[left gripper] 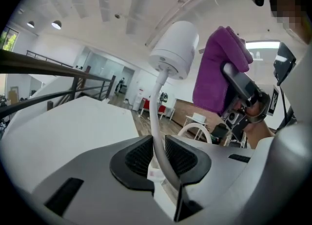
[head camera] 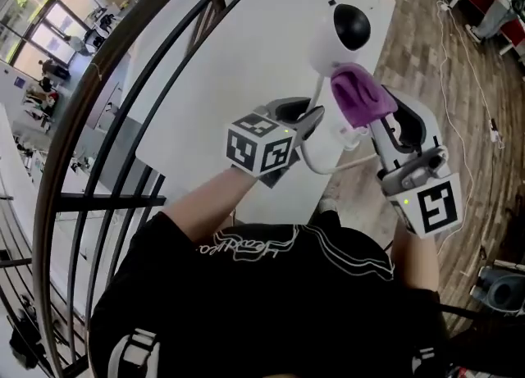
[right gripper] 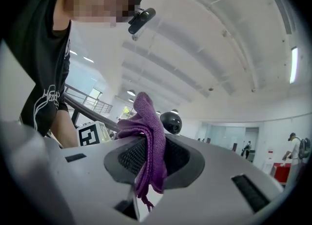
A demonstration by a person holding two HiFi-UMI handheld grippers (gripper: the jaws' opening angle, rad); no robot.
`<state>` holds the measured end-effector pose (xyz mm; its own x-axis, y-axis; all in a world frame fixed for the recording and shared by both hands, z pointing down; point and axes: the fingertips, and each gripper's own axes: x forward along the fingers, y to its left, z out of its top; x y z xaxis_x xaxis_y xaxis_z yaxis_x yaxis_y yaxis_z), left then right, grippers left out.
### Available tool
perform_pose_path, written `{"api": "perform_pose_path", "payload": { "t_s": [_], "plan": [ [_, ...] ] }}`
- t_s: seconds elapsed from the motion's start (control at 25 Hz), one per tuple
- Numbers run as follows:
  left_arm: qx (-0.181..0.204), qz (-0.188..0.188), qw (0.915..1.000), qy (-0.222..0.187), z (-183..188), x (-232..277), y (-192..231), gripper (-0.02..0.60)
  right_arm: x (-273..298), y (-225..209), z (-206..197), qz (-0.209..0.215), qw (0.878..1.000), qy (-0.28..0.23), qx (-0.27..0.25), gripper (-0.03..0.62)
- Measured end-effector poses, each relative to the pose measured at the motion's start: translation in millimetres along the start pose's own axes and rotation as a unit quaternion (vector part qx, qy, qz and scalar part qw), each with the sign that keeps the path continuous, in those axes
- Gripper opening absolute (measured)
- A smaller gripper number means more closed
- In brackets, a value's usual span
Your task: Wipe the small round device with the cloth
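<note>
Softly folded purple cloth (head camera: pixel 361 94) beside smooth round white device (head camera: pixel 345 38) on thin cable (left gripper: pixel 156 114)

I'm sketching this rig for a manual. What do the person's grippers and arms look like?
The left gripper and right gripper have pale grey rounded bodies with black ribbed fingers. Each carries a cube of black-and-white square markers. The person wears a black short-sleeved shirt with white lines.
</note>
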<state>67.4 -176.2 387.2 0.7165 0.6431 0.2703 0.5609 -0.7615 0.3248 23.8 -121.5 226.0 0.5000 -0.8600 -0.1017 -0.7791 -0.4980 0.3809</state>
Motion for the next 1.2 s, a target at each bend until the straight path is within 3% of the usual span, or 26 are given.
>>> {"api": "perform_pose_path", "payload": {
  "t_s": [0.16,0.64,0.8,1.2],
  "plan": [
    [-0.013,-0.025,0.9996,0.003,-1,-1,-4,0.083,0,-1,22,-0.05,0.998,-0.001,-0.026,0.072],
    [-0.006,-0.054,0.9984,0.015,0,-2,-9,0.091,36,-8,79,-0.138,0.983,0.003,-0.121,0.072],
    [-0.006,-0.06,0.998,0.016,0,-2,-14,0.094,42,-8,88,-0.149,0.978,0.016,-0.144,0.072],
    [-0.004,-0.068,0.9975,0.019,-2,2,-11,0.095,66,11,70,-0.129,0.978,0.036,-0.163,0.072]
  ]
}}
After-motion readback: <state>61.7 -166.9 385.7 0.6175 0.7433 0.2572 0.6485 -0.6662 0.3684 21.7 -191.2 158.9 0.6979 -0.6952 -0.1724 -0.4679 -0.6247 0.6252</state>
